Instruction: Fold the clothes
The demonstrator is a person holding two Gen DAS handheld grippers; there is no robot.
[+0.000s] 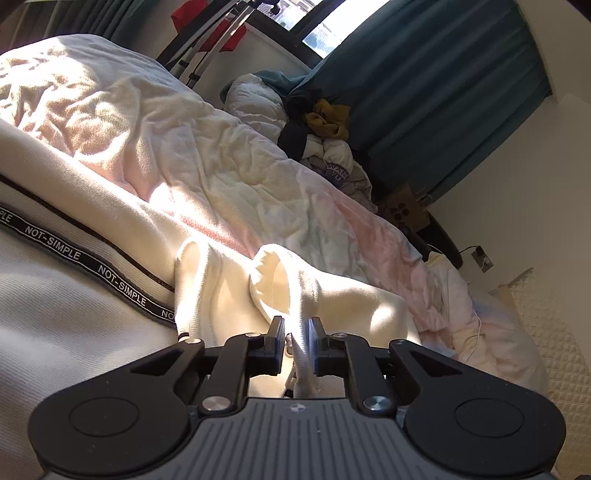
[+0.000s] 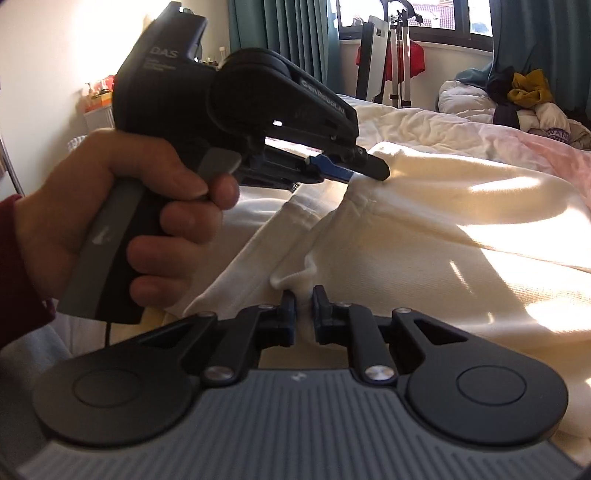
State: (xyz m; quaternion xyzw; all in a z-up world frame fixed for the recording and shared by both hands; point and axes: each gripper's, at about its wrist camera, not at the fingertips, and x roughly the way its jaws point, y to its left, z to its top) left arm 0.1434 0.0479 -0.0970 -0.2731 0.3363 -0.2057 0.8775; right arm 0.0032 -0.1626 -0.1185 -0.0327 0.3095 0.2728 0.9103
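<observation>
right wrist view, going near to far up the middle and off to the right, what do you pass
right gripper pinching the cream garment → left gripper clamped on the same garment → rumpled pale bedding → heap of clothes → teal curtain

A home bedroom: a rumpled bed (image 1: 221, 177), teal curtains (image 1: 443, 96), and a clothes pile (image 2: 517, 99) by the window (image 2: 443, 14).

A cream ribbed-knit garment (image 1: 332, 295) occupies the lower centre of the left wrist view, its edge bunched into upright folds. A black band (image 1: 88, 258) printed "NOT-SIMPLE" crosses it at lower left. In the right wrist view the cloth fills the centre and right, partly sunlit, creased.
</observation>
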